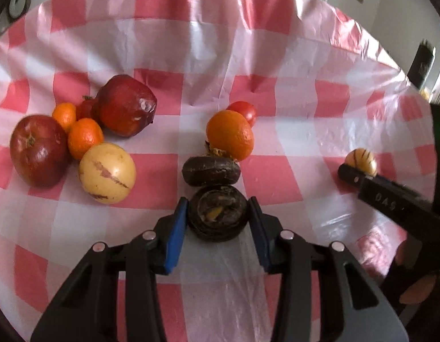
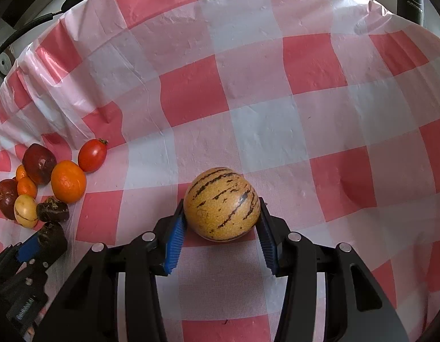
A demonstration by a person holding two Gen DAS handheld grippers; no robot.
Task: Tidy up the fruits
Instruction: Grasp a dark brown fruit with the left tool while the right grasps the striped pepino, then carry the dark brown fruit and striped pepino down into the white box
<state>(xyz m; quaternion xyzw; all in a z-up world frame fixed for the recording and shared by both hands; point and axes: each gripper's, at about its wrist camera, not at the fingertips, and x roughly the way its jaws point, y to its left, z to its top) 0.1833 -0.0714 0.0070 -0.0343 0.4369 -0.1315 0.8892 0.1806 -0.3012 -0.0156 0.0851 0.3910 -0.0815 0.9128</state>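
Blue pads of the left gripper (image 1: pixel 218 213) press both sides of a dark, wrinkled mangosteen (image 1: pixel 217 212), its scarred top showing a yellow patch, so the jaws are closed on it just above the cloth. Right at twelve o'clock from it sits a second dark mangosteen (image 1: pixel 210 171), then a big orange (image 1: pixel 230 135) touching that one, and a red tomato (image 1: pixel 244 112) peeking behind the orange. Out at ten o'clock there's a cluster: a pale yellow pepino melon (image 1: pixel 107 173), two small mandarins (image 1: pixel 84 138), a red apple (image 1: pixel 38 154) and a dark red pomegranate (image 1: pixel 127 105), all bunched together.

Over on the other side, the right gripper (image 2: pixel 221 222) has its ribbed blue pads clamped around a tan pepino melon with dark stripes (image 2: pixel 221 203), well apart from the rest, resting on the red-and-white checkered tablecloth (image 2: pixel 277 85).
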